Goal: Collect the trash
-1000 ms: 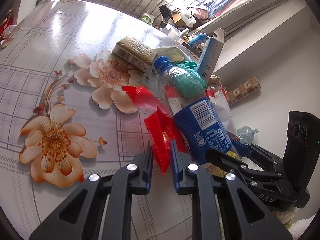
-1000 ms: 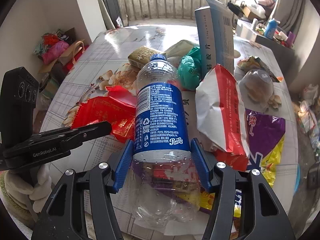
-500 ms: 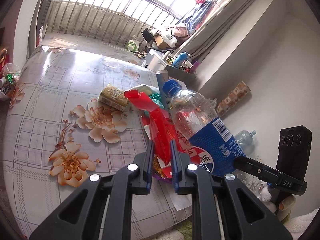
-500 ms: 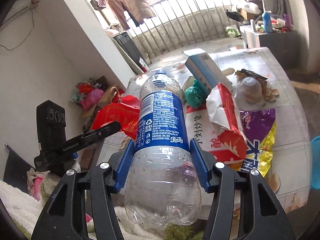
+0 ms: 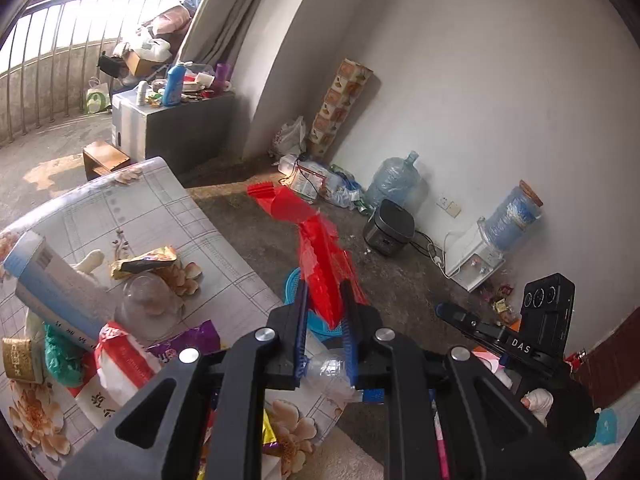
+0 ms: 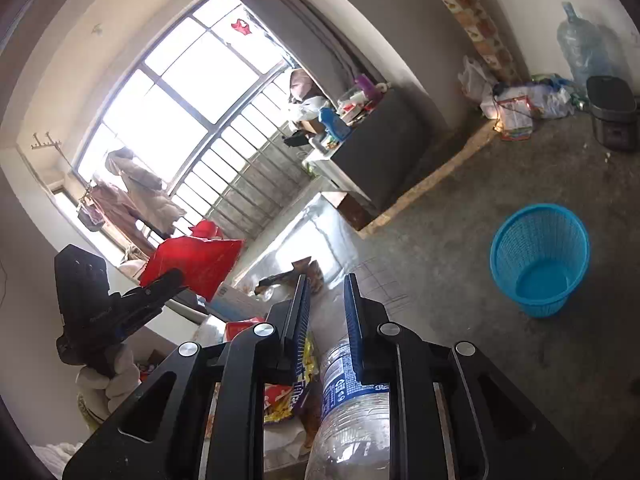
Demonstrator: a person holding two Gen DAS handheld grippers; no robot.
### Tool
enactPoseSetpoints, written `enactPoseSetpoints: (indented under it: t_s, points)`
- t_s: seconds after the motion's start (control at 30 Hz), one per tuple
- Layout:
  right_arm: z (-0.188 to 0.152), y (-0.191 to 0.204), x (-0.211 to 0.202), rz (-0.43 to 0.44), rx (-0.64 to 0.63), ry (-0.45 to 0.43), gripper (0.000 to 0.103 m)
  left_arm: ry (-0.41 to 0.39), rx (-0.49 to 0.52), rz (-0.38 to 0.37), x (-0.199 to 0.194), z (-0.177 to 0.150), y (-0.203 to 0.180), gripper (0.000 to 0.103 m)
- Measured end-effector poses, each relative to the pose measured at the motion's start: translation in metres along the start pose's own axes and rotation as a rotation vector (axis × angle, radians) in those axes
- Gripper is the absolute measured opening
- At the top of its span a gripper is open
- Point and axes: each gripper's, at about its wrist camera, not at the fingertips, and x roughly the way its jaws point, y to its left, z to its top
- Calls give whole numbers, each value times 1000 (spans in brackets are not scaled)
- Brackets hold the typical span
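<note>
Out past the edge of the flowered table [image 5: 132, 200], the left gripper [image 5: 324, 292] is up in the air over the concrete floor, pinched tight on a red wrapper [image 5: 312, 232]. The wrapper sticks out forward from the pads like a crumpled fan, well clear of the tabletop.

The right gripper [image 6: 326, 300] is also off the table's side, lower in the left camera's view. Its jaws have just been closing and now sit narrow with a small gap, and nothing's actually between the pads. The plastic bottle [image 6: 352, 400] with the blue label shows underneath it, running behind the right finger, down by the table's edge. Can't tell whether it's resting on the table or in mid-air, but the pads aren't on it.

The blue basket [image 6: 540, 260] stands on the floor a good way out from the table, upright, and looks like it has nothing in it.

Still on the table: a red-and-white bag [image 5: 120, 356], a purple wrapper [image 5: 188, 340], a light blue box [image 5: 48, 284] and a clear plastic dome [image 5: 148, 304], all bunched near the table's near corner.
</note>
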Motion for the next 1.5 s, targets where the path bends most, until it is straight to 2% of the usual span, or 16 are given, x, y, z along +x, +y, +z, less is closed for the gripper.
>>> enactPoseSetpoints:
  t_s: [0.07,0.1,0.13,0.2,0.23,0.3,0.57,0.77,0.9,1.03,1.1,1.17,1.23,1.3,1.4,1.5]
  points:
    - [3,-49,16,-107,36,-55,18,156,34,-16,69,22,-15,15]
    - [1,-78,24,-210,71,-49,18,221,44,6,96,24,-18,15]
    - [-4,-113,27,-274,174,-26,18,262,55,21,113,21,-22,15]
    - [-17,-171,26,-288,339,-16,18,300,82,10,137,12,-26,15]
    - [-23,-188,29,-356,381,2,18,306,77,9,145,9,-24,15]
    - [-32,-214,29,-384,432,38,18,325,74,-18,160,7,-22,15]
    - [-38,-240,26,-393,462,67,22,432,53,22,208,-1,-21,15]
    - [-45,-246,9,-440,441,51,35,498,165,38,245,5,-60,15]
    - [-47,-251,11,-489,418,61,39,565,211,49,301,12,-84,16]
    - [-56,-257,20,-538,406,108,40,580,304,112,370,12,-104,16]
    - [-62,-264,25,-549,423,137,41,603,291,122,405,10,-101,18]
    - [-68,-271,30,-561,440,162,41,618,288,139,437,7,-97,21]
    - [-74,-278,34,-574,450,184,41,630,284,152,462,3,-92,48]
    - [-79,-284,37,-590,456,203,41,632,253,183,479,2,-83,59]
    - [-87,-295,42,-611,488,221,45,622,209,182,481,6,-73,59]
    - [-104,-314,47,-643,587,249,50,586,229,188,462,17,-70,59]
